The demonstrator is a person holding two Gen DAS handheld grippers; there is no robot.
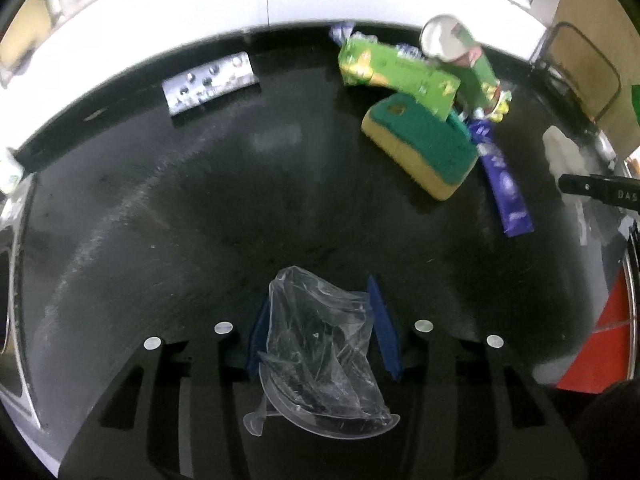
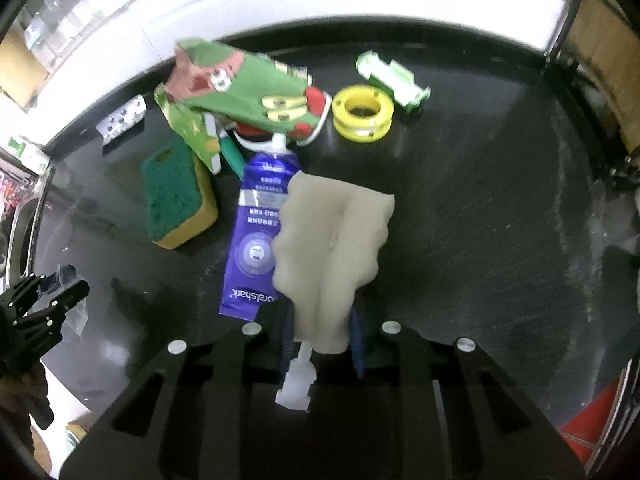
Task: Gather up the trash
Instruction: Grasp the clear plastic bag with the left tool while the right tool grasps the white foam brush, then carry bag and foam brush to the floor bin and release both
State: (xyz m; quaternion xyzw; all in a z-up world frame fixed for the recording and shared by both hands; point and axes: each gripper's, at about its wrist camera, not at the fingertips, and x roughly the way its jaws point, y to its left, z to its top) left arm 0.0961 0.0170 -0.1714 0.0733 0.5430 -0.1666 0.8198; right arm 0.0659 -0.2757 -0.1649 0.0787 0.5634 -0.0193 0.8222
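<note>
A: Left wrist? 
B: left gripper [image 1: 318, 320] clamped on clear plastic wrapper [image 1: 320, 344], wedged between the blue pads.
A: Right wrist?
B: right gripper [image 2: 322, 330] pinching pale crumpled tissue [image 2: 332, 248]; purple tube [image 2: 256, 236] just left of fingers.

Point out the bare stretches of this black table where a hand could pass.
Free: the wide stretch of black tabletop right of the yellow plastic spool, and the span between the silver blister pack and the green-and-yellow sponge. Crowded: cartons around the purple toothpaste tube.
</note>
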